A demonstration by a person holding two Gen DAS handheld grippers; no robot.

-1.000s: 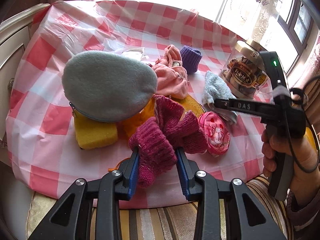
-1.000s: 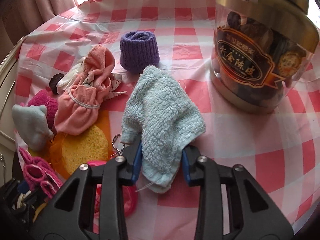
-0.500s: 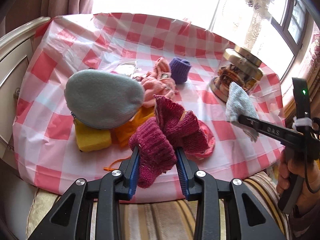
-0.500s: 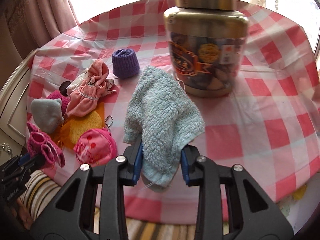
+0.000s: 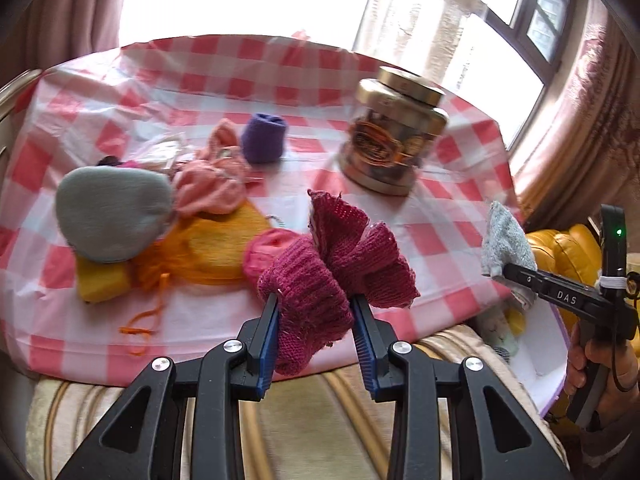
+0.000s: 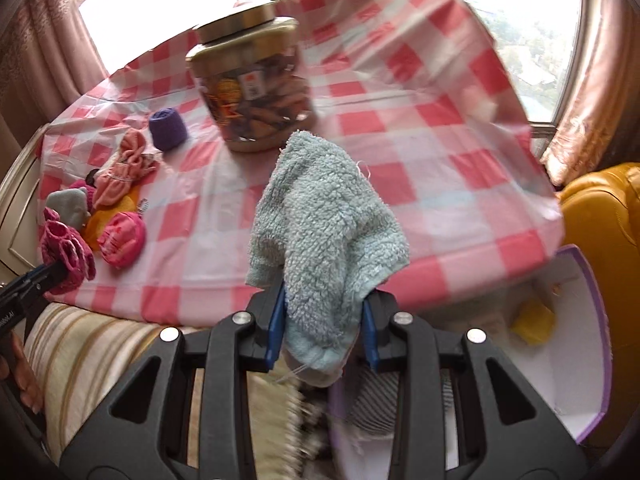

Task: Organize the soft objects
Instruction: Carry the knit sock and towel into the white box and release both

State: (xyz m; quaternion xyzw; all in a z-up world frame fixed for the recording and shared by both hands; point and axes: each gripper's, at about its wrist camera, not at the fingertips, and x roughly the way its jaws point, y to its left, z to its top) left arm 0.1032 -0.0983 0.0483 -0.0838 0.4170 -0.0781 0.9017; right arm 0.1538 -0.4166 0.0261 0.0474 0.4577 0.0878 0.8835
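Here the left gripper [image 5: 314, 320] is clamped on a dark magenta knitted woollen piece [image 5: 332, 272], its blue pads pressing the ribbed cuff from both sides, while the rest of the knit bunches up above the jaws, lifted clear of the table. The right gripper [image 6: 322, 326] pinches a pale blue fluffy terry cloth [image 6: 324, 232], which stands up above the jaws and hangs a little below them; it is held off the table's near right corner, above an open white box with a purple rim [image 6: 588, 360] in which a small yellow item [image 6: 534, 322] lies.

On the red-and-white checked tablecloth [image 5: 432, 236] the other soft things sit in a cluster to the left: a grey-green felt pouch [image 5: 110, 216] resting on a yellow sponge [image 5: 100, 284], an orange mesh bundle [image 5: 216, 248], a round pink pouch [image 5: 264, 256], a salmon-pink gathered cloth [image 5: 212, 184] and a purple knitted cuff [image 5: 264, 138] standing farther back. A gold-lidded clear jar [image 5: 394, 136] stands well apart to the right of the cluster. A striped cushion [image 5: 312, 420] lies under the near table edge.
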